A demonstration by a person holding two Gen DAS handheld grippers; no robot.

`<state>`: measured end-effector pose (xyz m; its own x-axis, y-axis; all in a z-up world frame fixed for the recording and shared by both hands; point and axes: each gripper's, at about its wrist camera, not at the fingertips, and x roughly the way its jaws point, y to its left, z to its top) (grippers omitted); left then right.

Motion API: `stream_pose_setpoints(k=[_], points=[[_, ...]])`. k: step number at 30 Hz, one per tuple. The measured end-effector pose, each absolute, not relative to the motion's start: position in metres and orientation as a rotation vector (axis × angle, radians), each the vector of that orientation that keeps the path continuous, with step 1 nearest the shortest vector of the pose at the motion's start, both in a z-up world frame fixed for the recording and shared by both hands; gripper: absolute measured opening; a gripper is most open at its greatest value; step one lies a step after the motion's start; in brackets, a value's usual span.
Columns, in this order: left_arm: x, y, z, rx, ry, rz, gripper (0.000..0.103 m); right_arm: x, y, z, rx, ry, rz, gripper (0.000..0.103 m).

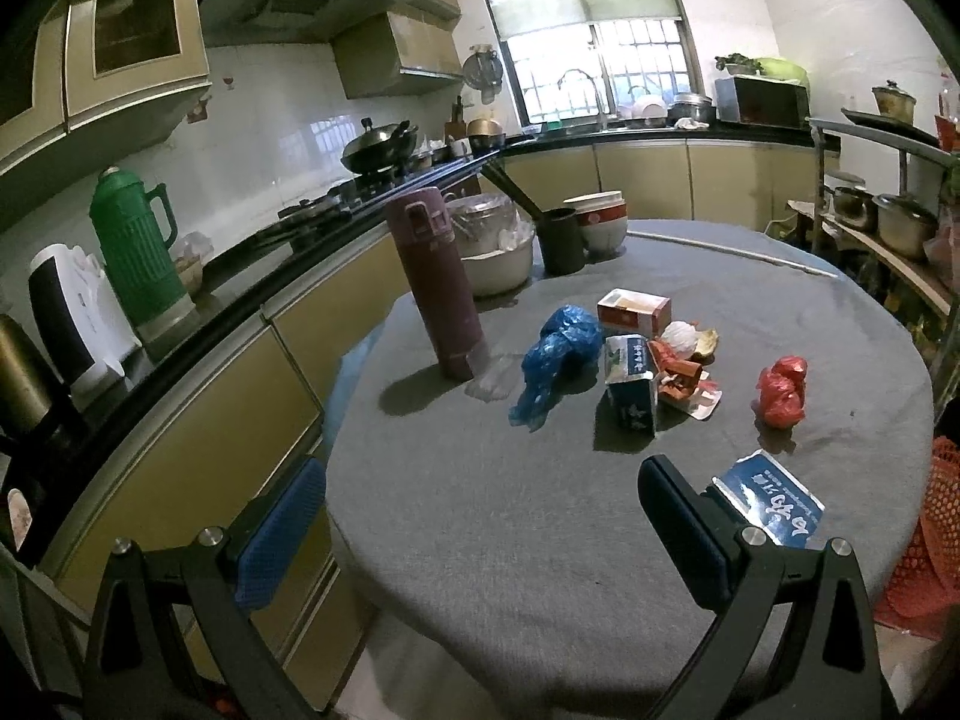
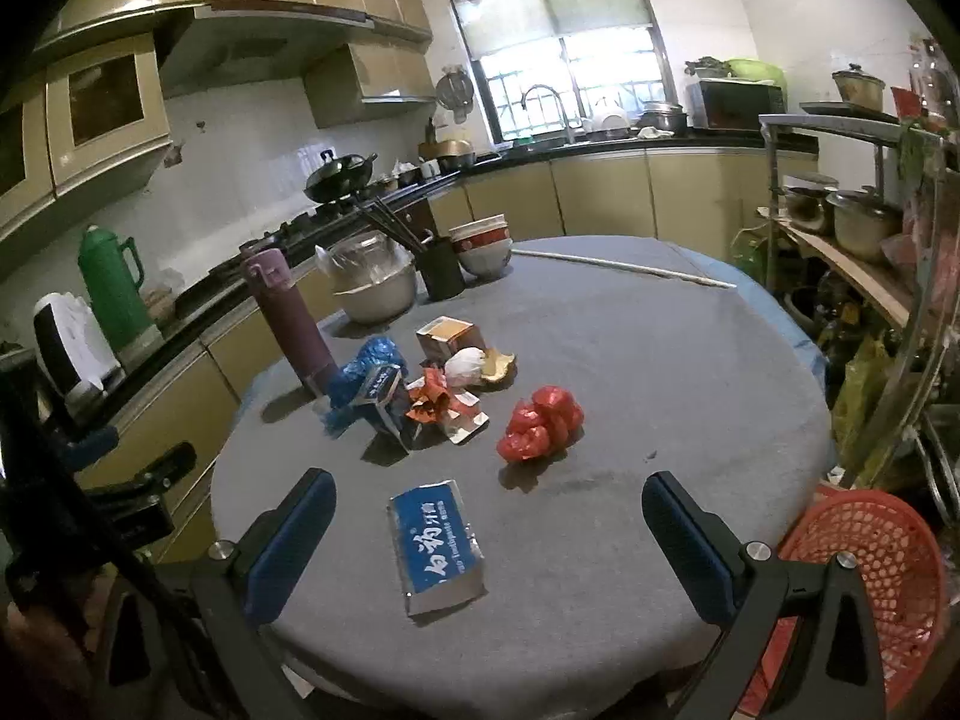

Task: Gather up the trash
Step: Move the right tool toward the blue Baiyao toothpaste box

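The right gripper [image 2: 489,531] hangs over the near edge of the round table [image 2: 660,360] with its jaws spread wide and nothing between them. A flattened blue box [image 2: 437,543] with white lettering lies on the grey cloth between the two blue pads [image 2: 288,546], touching neither. Beyond it, a crumpled red bag [image 2: 540,431] sits alone, apart from the main heap. To the right, off the table edge and lower, stands an orange mesh basket [image 2: 870,576].

The left gripper [image 1: 486,540] is also released, jaws wide apart and empty, held over the table's near left edge. The blue box [image 1: 771,501] shows just behind its right finger [image 1: 684,540]; whether they touch cannot be told.

The rest of the trash lies bunched near the table's middle: a blue bag [image 1: 555,363], a small carton [image 1: 630,384] standing tilted just beside it, a red-and-white box [image 1: 633,311] behind, a white wad [image 1: 679,337], and red wrappers [image 1: 684,381] touching the carton's right side. The red bag [image 1: 780,391] lies to the right of them.

A tall purple flask [image 1: 438,288] stands upright left of the heap. Behind it are a covered white pot [image 1: 498,252], a dark cup [image 1: 561,240] holding chopsticks, and stacked bowls [image 1: 600,219]. A green thermos [image 1: 135,246] stands on the counter at left.
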<state>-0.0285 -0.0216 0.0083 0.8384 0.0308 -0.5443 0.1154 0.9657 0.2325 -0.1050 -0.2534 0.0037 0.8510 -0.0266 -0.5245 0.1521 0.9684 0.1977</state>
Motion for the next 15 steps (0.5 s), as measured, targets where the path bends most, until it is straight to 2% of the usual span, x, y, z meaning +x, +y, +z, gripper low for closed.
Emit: stream_pose_setpoints(k=[6, 11, 15], points=[[-0.032, -0.021, 0.01, 0.259, 0.569, -0.049, 0.103, -0.109, -0.261, -0.004, 0.319, 0.591, -0.055, 0.103], [-0.032, -0.021, 0.01, 0.258, 0.568, -0.049, 0.103, -0.11, -0.242, -0.006, 0.181, 0.581, -0.044, 0.103], [-0.033, -0.021, 0.01, 0.256, 0.571, -0.048, 0.103, -0.102, -0.244, -0.013, 0.294, 0.627, 0.048, 0.103]])
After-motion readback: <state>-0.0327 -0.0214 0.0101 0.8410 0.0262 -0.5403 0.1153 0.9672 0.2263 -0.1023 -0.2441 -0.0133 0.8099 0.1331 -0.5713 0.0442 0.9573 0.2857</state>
